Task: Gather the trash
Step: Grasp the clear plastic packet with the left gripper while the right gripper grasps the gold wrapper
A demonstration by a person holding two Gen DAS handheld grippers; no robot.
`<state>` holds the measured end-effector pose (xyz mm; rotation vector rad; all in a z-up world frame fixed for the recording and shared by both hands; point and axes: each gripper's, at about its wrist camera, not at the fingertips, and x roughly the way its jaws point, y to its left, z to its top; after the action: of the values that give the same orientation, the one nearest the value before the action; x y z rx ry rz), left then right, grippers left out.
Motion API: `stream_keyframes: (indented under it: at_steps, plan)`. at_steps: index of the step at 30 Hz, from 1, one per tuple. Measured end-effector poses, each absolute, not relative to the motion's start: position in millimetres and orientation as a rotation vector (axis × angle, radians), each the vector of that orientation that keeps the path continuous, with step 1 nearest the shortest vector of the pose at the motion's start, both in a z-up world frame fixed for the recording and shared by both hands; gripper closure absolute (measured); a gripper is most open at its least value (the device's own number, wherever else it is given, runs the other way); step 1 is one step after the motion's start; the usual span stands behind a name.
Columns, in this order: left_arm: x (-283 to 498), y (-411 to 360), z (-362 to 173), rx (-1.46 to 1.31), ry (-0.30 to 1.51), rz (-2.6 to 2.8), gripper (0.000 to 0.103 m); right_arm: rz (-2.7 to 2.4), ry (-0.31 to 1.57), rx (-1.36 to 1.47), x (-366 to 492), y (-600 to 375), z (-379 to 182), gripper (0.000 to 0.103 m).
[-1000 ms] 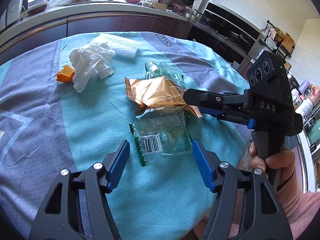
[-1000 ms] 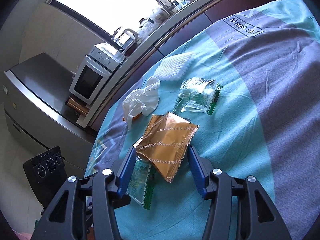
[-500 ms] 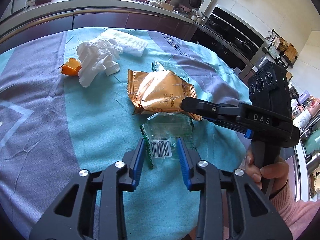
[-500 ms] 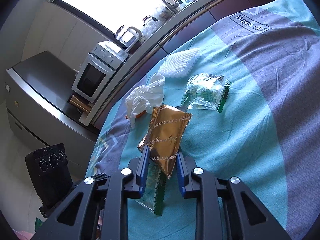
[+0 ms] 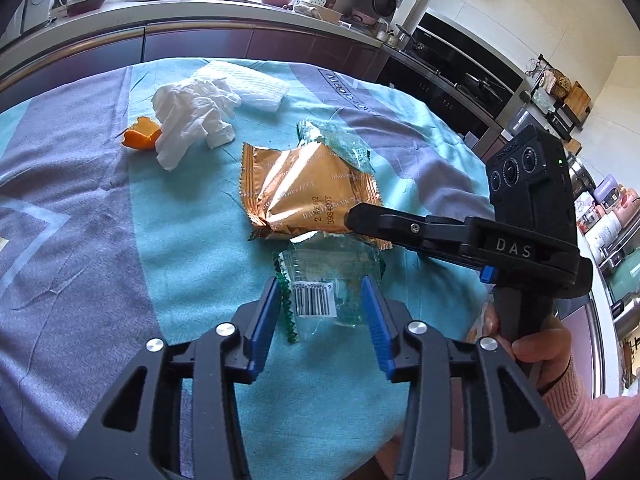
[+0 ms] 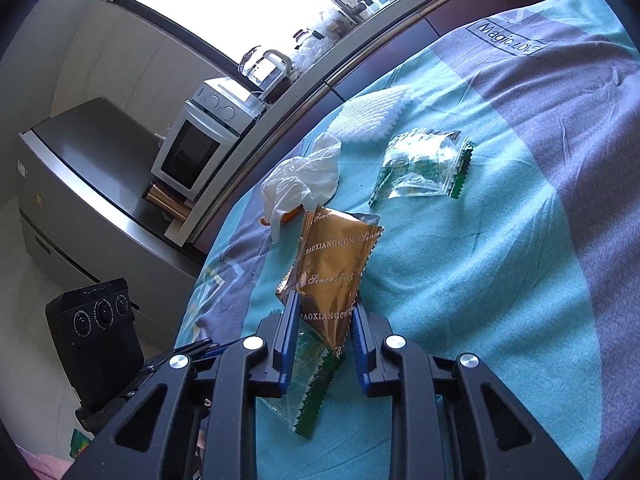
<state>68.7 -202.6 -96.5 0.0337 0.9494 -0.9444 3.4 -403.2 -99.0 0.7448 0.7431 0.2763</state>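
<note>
On the table (image 5: 100, 240), spread with a teal and grey cloth (image 6: 500, 280), lies a scatter of trash. Nearest the left tongs (image 5: 320, 308) is a clear wrapper (image 5: 332, 276) with a green zigzag edge and a barcode label; it sits between the blue pads, which are opening and do not press on it, a gap showing on each side. Just beyond it, and overlapping its far edge, the gold snack wrapper (image 5: 304, 196) is lifted at one corner, where the right tongs (image 6: 325, 330) are clamped on its lower end; in the right wrist view the foil stands up between the pads (image 6: 290, 328). A hand (image 5: 536, 344) in a pink sleeve grips the handle of the right tongs. Farther back lie a second clear green-printed wrapper (image 6: 424, 164), a crumpled white tissue (image 5: 192, 116) touching an orange peel (image 5: 140, 136), and a white foam net (image 5: 256, 84) behind the tissue. Beyond the table runs a kitchen counter (image 5: 200, 20) with a kettle (image 6: 268, 68).
</note>
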Motion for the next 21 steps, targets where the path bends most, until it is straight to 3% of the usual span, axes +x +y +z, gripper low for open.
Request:
stream_keyframes:
  at_steps: [5, 7, 16, 18, 21]
  plan:
    - [66, -206, -97, 0.058, 0.937, -0.941, 0.060, 0.291, 0.744, 0.734, 3, -397, -99, 0.080]
    - [65, -207, -97, 0.073, 0.927, -0.923, 0.068, 0.292, 0.741, 0.737, 3, -397, -99, 0.080]
    - [50, -201, -87, 0.120, 0.850, -0.891, 0.080, 0.290, 0.728, 0.735, 2, -397, -97, 0.081]
    - [49, -196, -83, 0.108, 0.844, -0.896, 0.090, 0.288, 0.718, 0.729, 1, -397, -93, 0.081]
    - [49, -183, -79, 0.085, 0.832, -0.899, 0.090, 0.288, 0.707, 0.720, -1, -397, -88, 0.082]
